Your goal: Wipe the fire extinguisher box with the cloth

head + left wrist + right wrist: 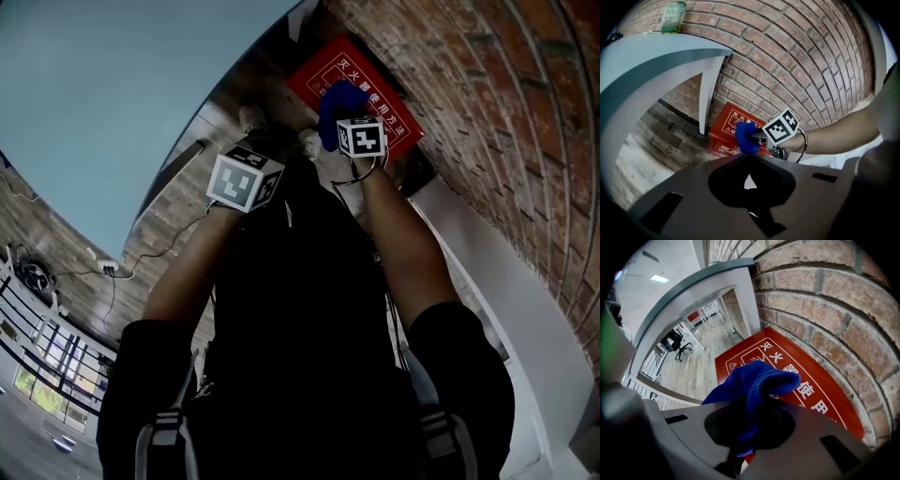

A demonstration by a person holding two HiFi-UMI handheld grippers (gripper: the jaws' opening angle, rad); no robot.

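The red fire extinguisher box (380, 98) with white lettering lies low against the brick wall. A bunched blue cloth (757, 380) is held in my right gripper (749, 430), which is shut on it, and the cloth rests over the lettered top of the box (820, 397). In the head view the cloth (339, 105) sticks out beyond the right marker cube. My left gripper (749, 159) hangs back to the left, off the box (725, 123), jaws together with nothing in them. From there I see the cloth (746, 137) on the box.
A brick wall (506, 103) runs along the right. A grey ledge with a support (710, 89) juts over the box, with a green object (672, 16) on top. The person's shoes (251, 118) stand on wooden floor. A power strip and cables (108, 267) lie at left.
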